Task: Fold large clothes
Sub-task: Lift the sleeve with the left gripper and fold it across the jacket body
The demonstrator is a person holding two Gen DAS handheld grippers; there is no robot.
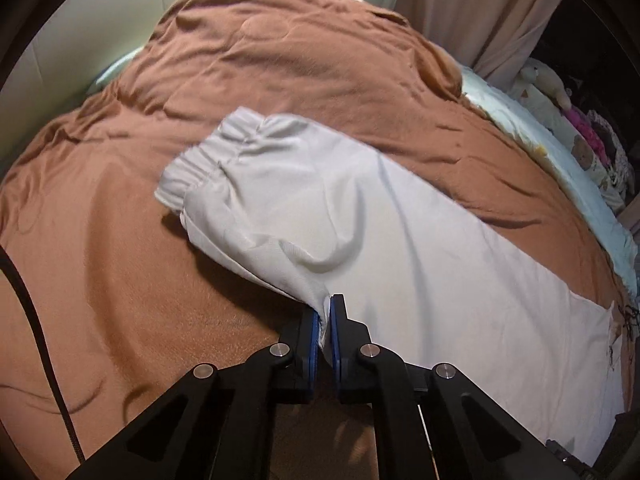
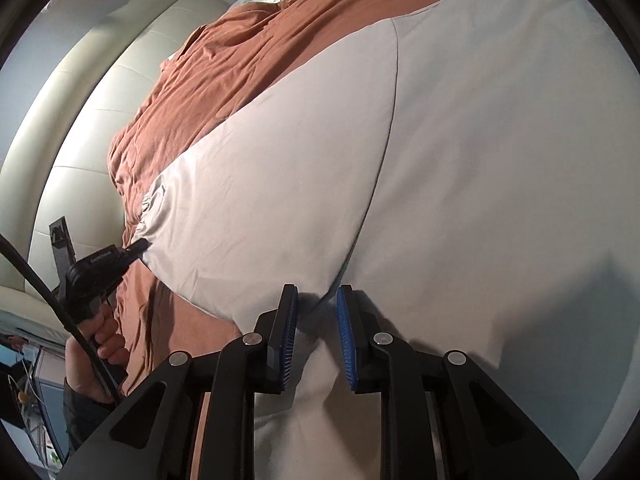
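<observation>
One lengthwise fold was done on the trousers (image 1: 360, 216); crosswise folds remained. My left gripper (image 1: 325, 320) pinched the crotch; my right gripper (image 2: 317, 308) gaped, empty.

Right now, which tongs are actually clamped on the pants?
The left tongs: their blue pads are pinched shut on the edge of the grey pants. The right tongs stand open above the cloth, gripping nothing.
</observation>
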